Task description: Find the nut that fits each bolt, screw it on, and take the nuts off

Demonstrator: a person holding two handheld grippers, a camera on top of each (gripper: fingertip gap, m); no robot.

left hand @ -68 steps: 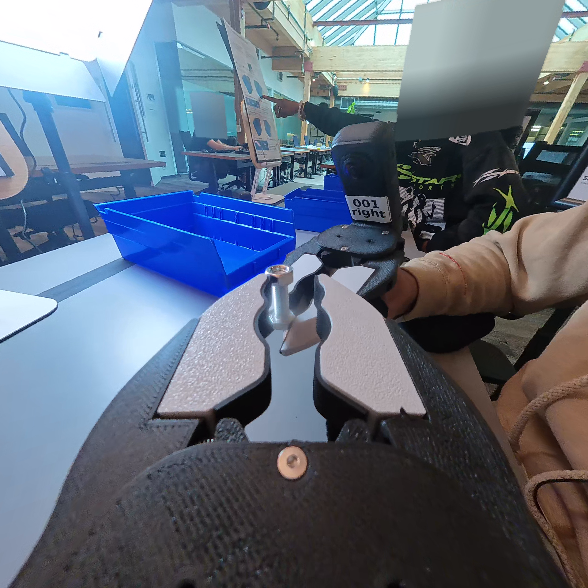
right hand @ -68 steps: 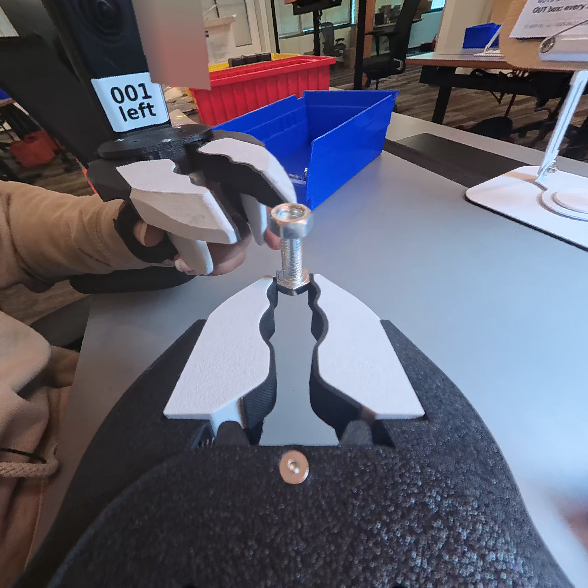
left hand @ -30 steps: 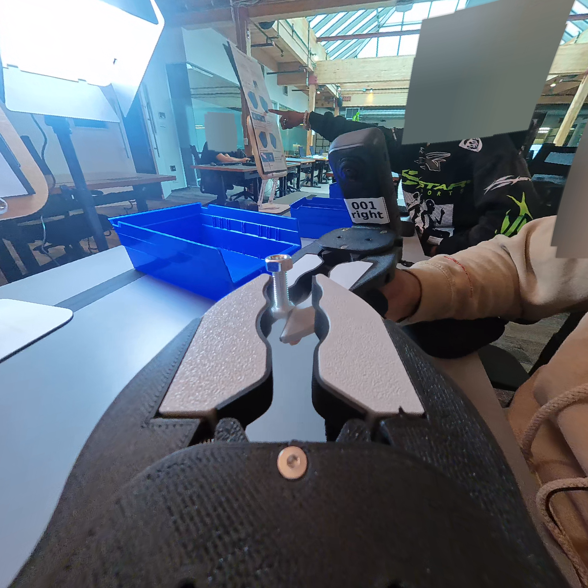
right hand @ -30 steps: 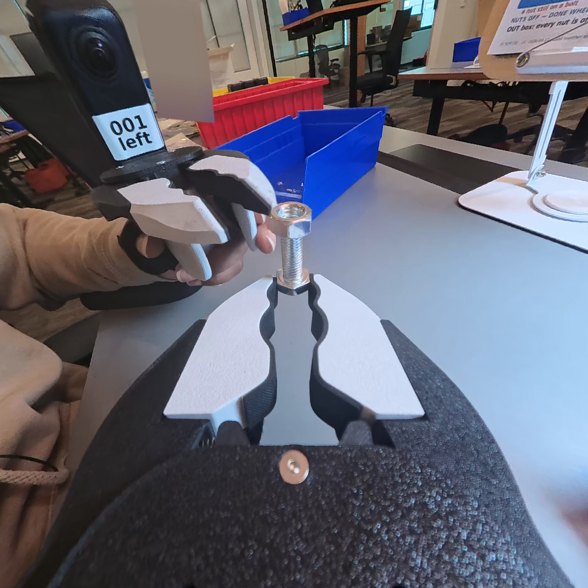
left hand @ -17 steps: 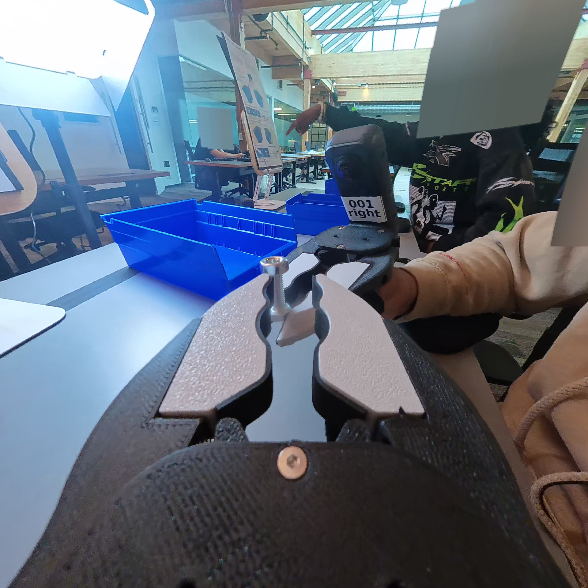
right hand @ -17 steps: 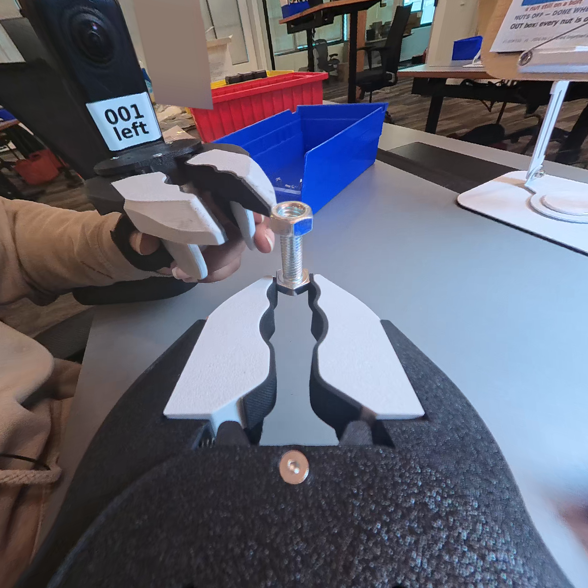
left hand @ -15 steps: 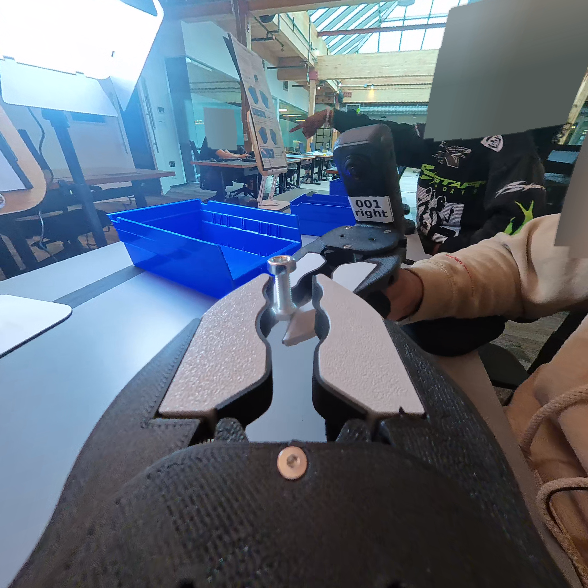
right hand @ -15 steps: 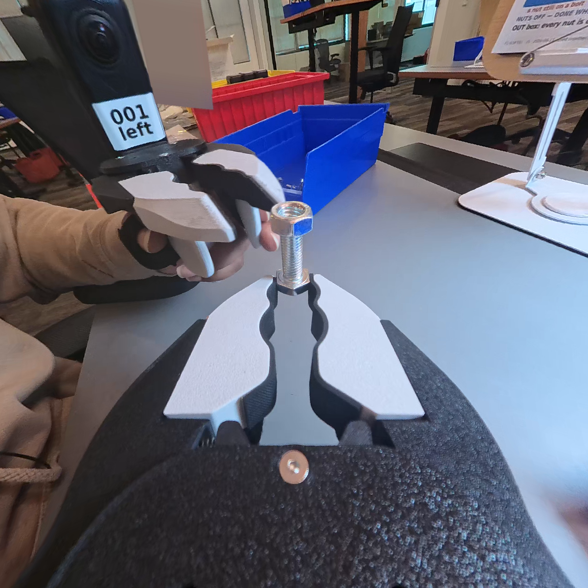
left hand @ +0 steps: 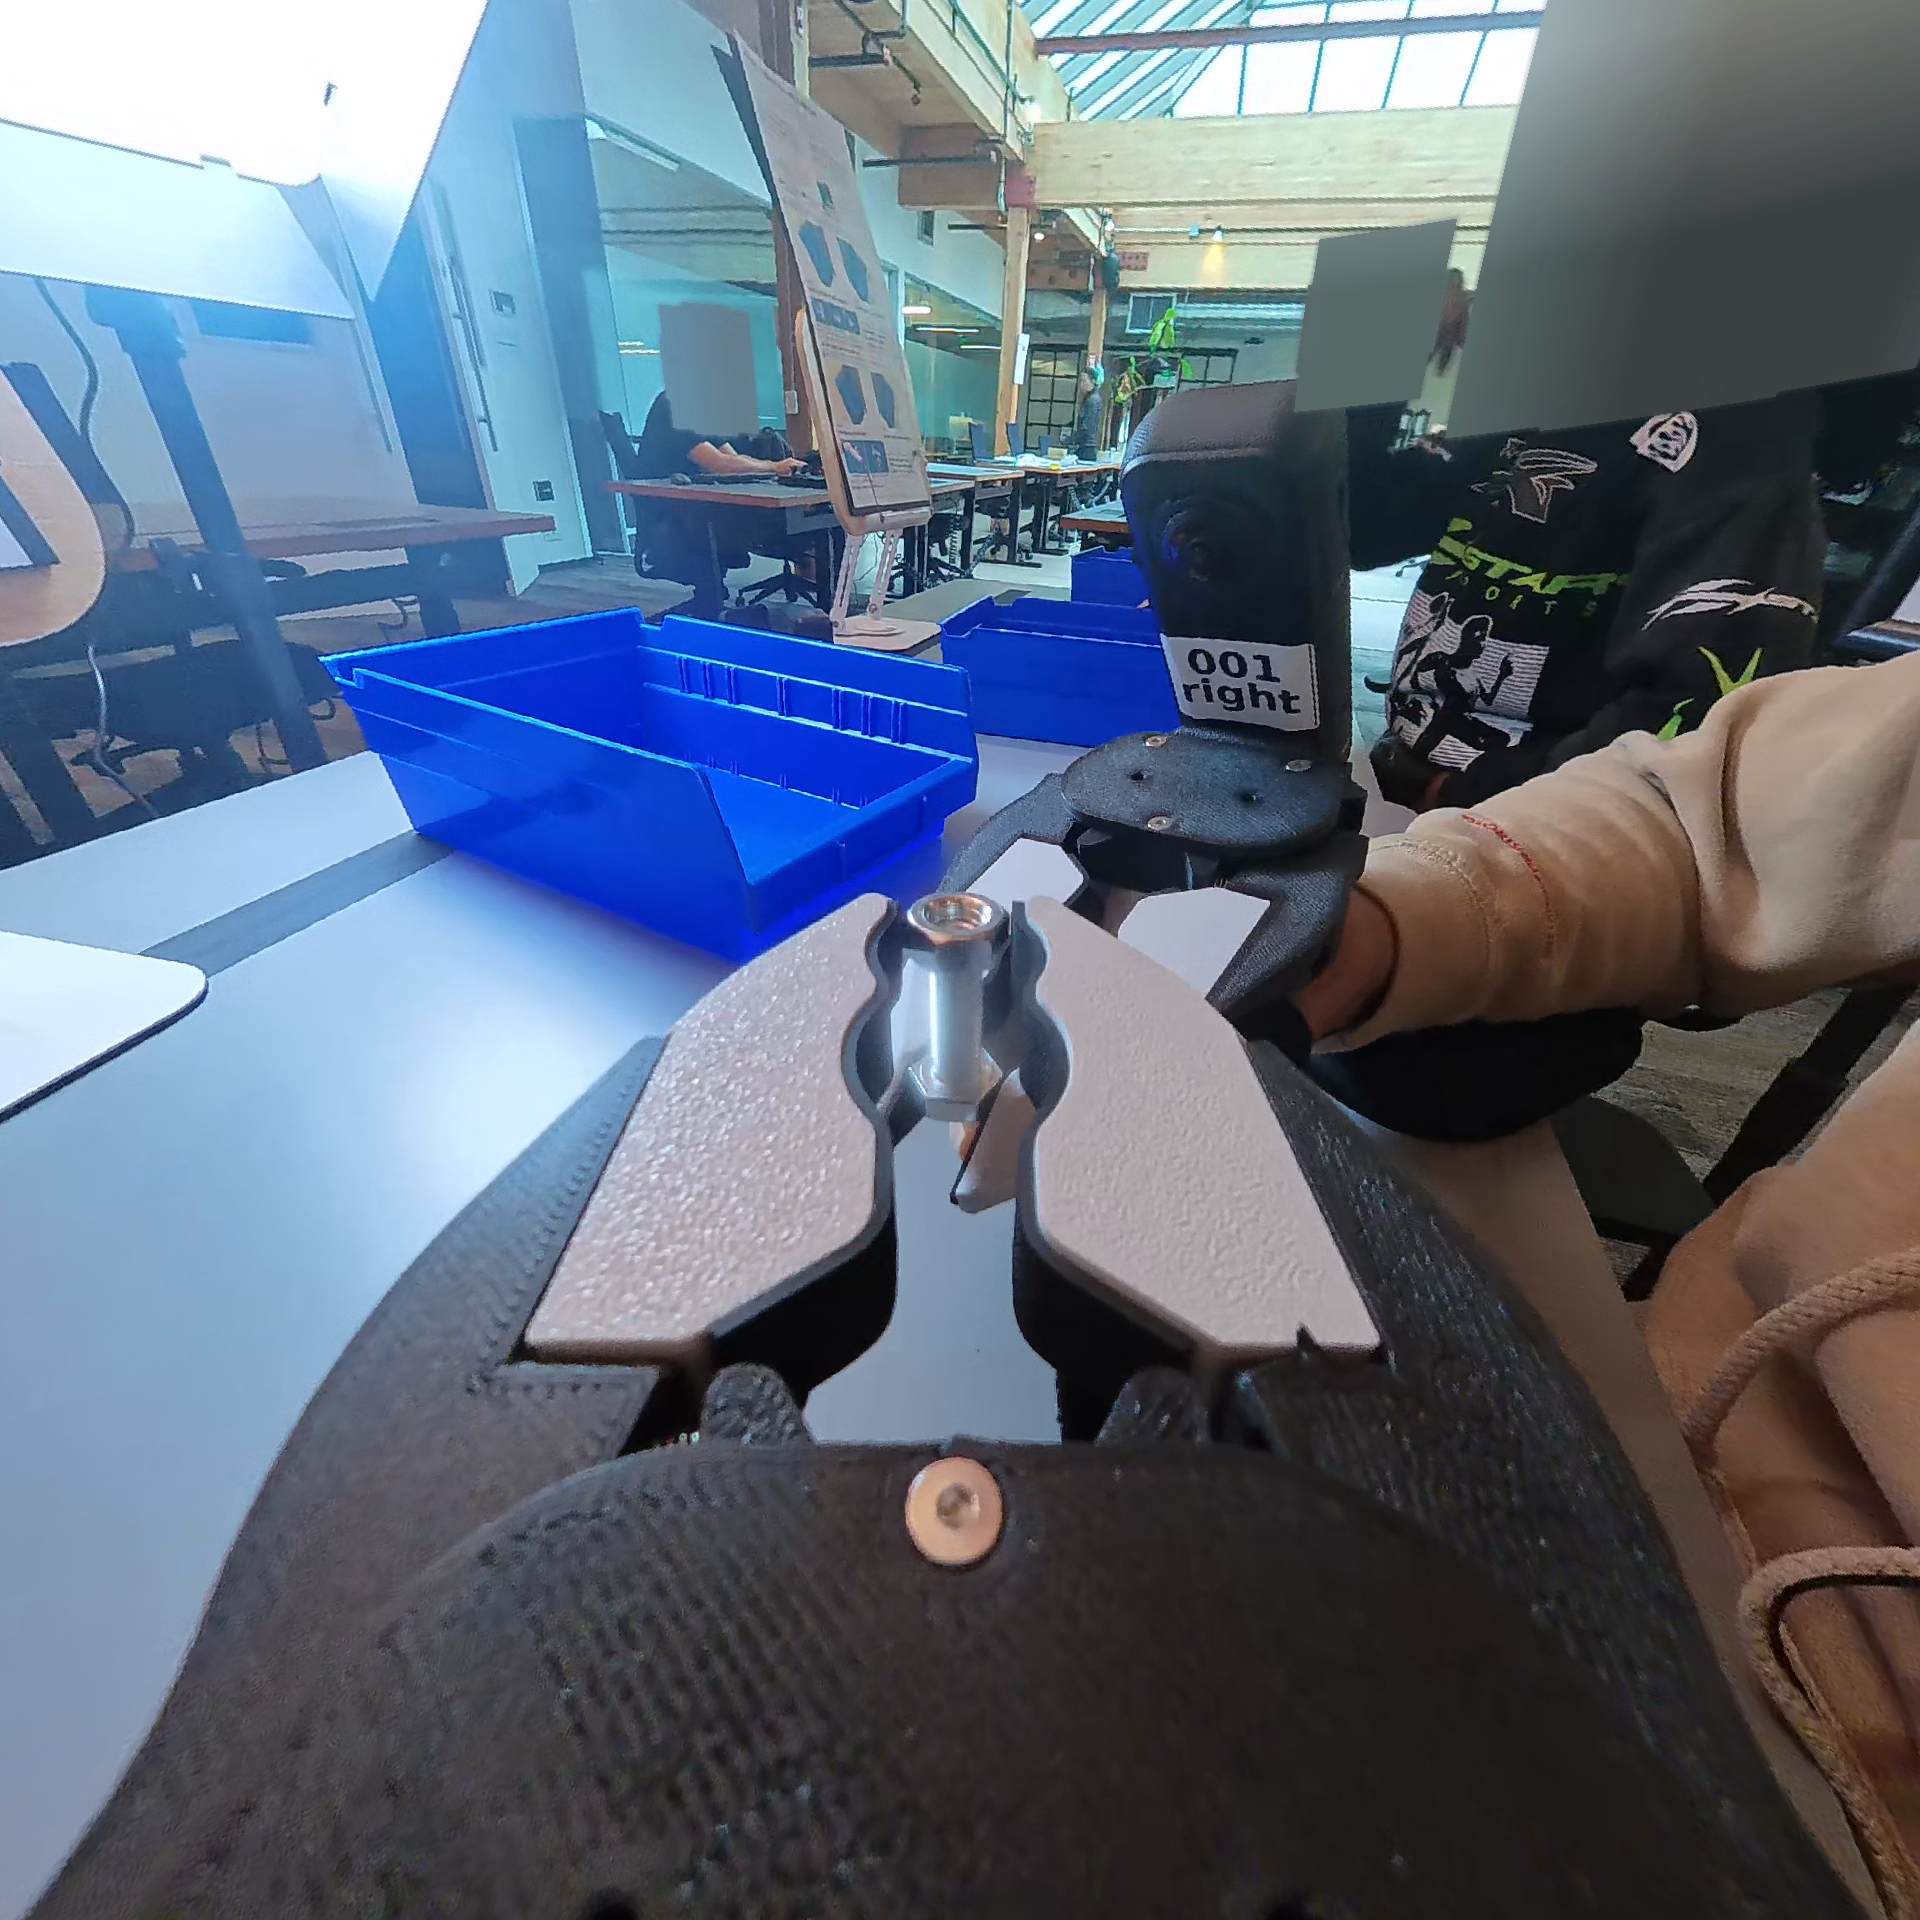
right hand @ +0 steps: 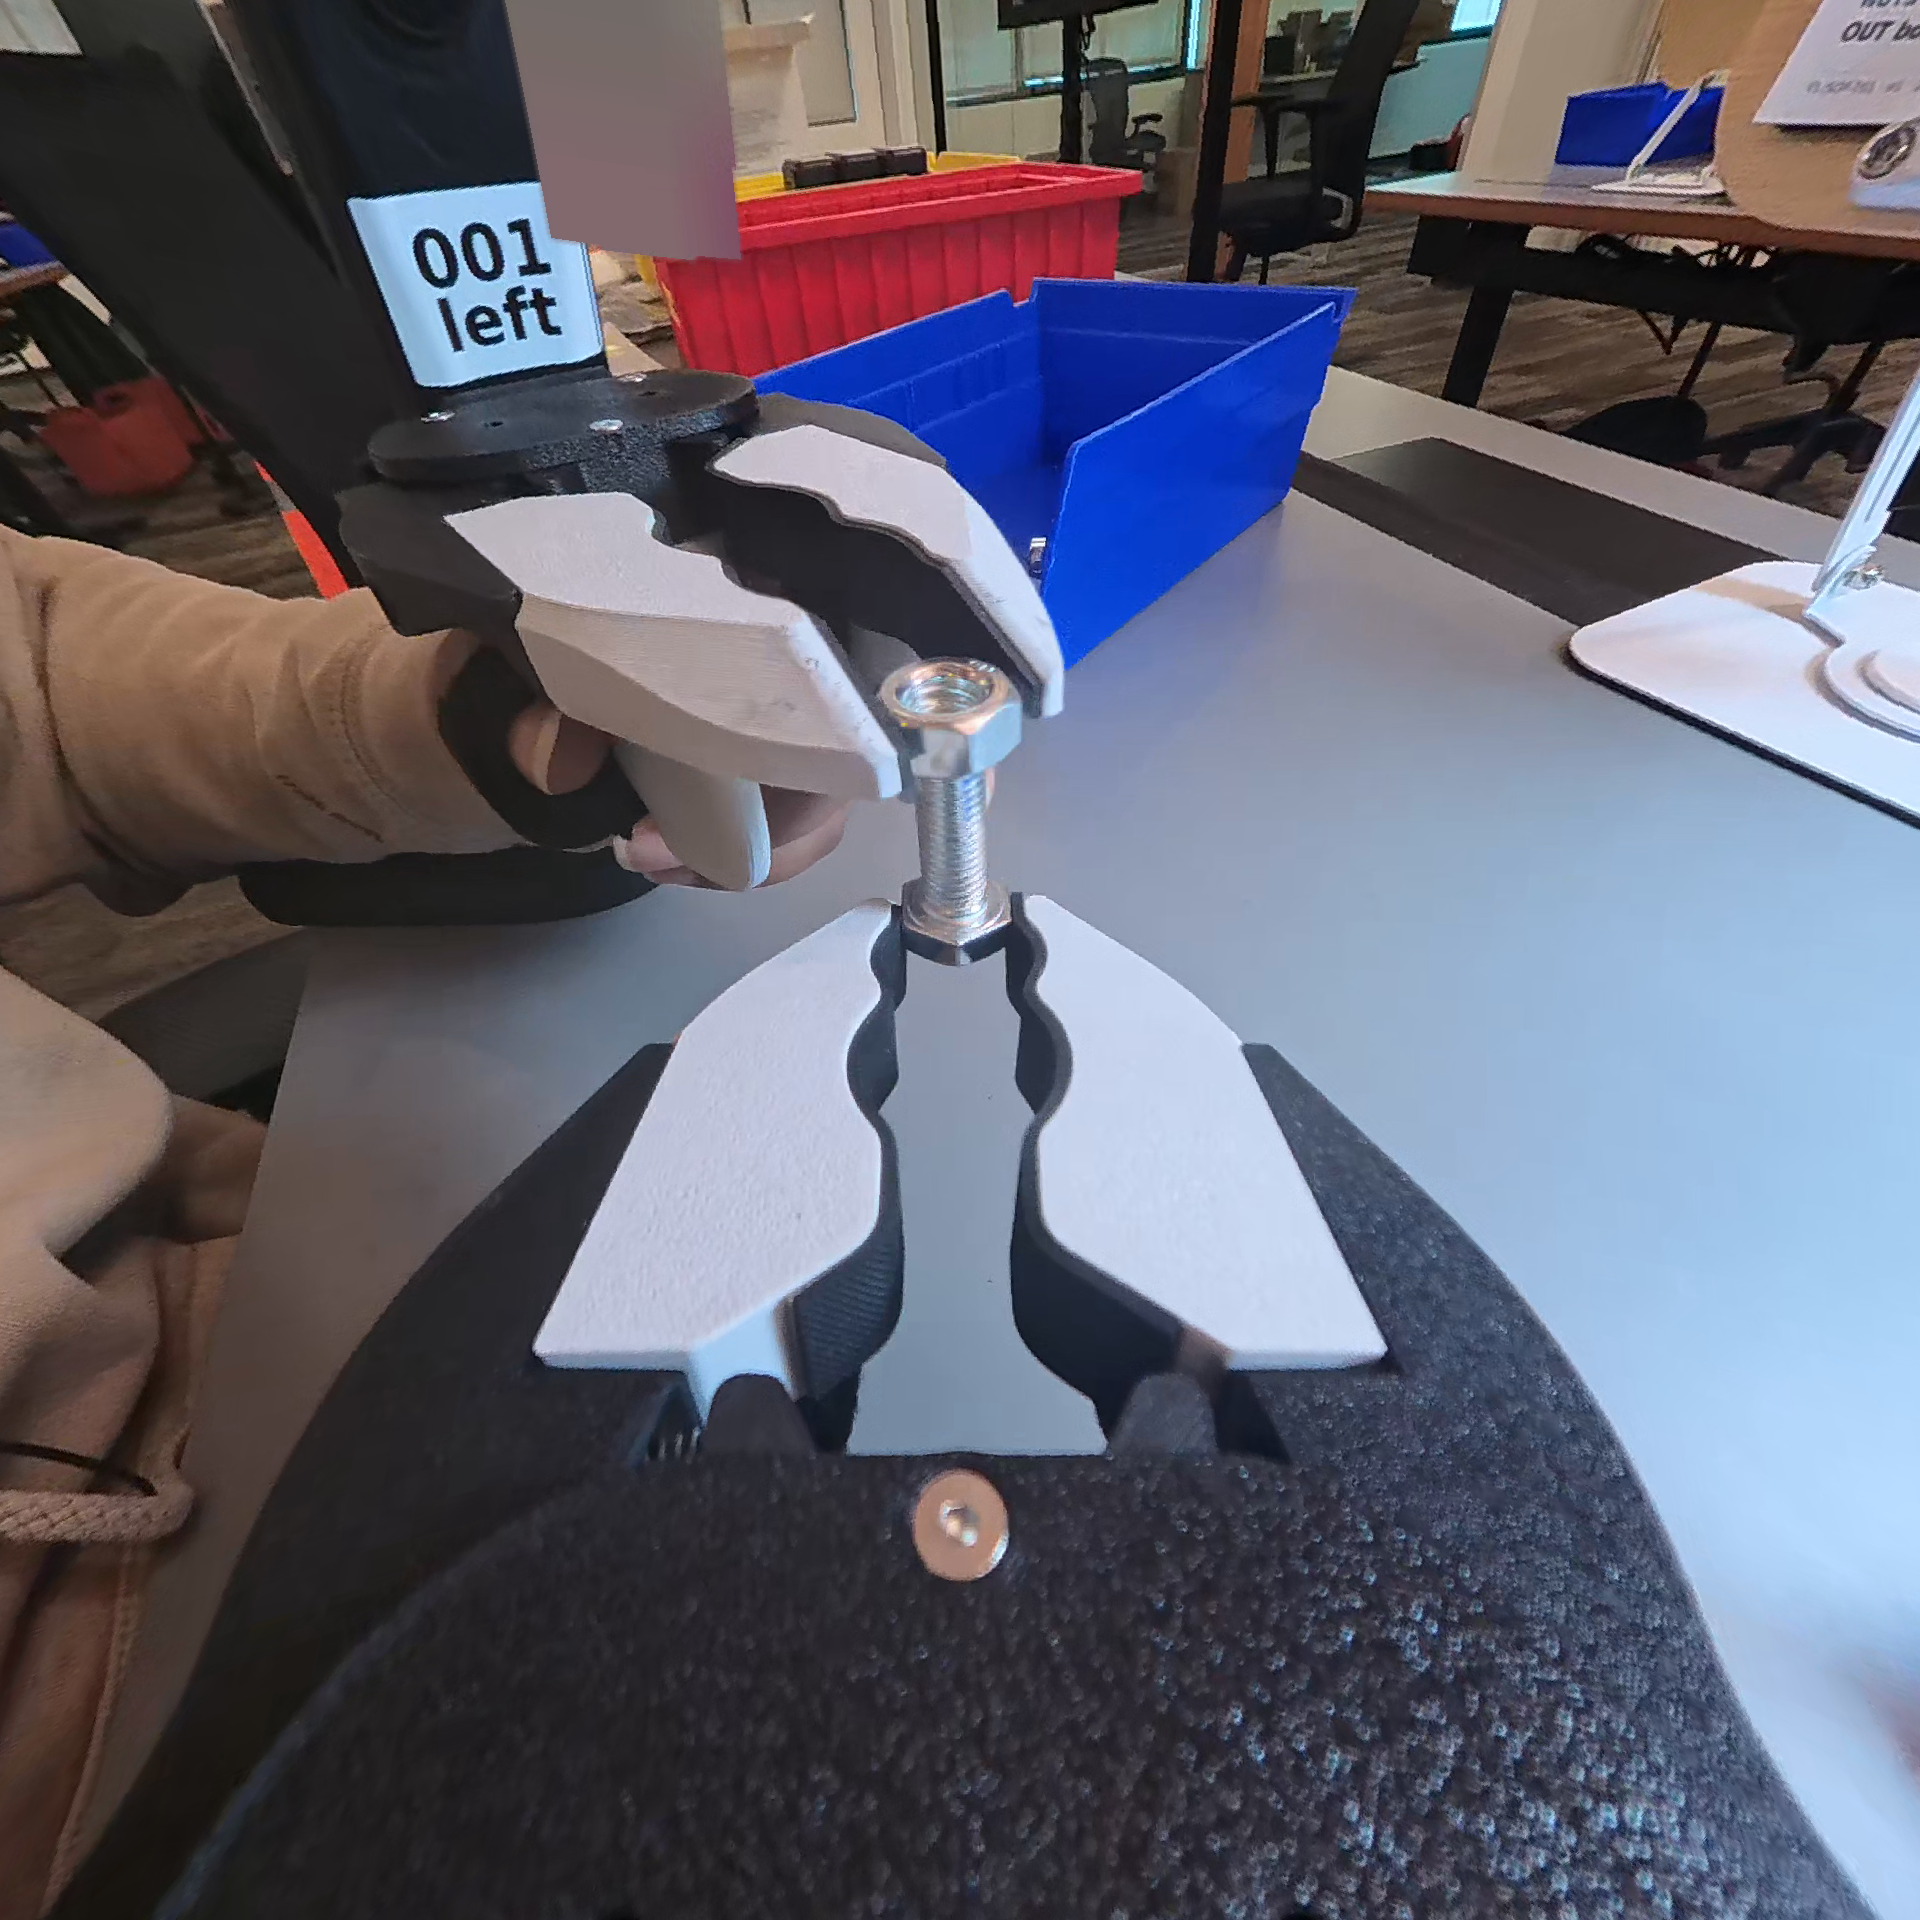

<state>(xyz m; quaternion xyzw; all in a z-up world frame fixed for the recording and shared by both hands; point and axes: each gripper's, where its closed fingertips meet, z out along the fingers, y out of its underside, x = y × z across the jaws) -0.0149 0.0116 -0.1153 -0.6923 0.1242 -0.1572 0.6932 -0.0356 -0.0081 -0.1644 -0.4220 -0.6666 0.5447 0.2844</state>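
Nut between left gripper fingers

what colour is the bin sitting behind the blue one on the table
Red. The ribbed red plastic bin shows best in the right wrist view, just behind the open blue plastic bin.

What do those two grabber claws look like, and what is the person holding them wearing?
Each grabber, the left gripper and the right gripper, has a bumpy black plastic body, two pale grey wavy-edged fingers and a small silver screw. Black camera posts carry white stickers. The person wears beige sweatshirt sleeves with a drawstring.
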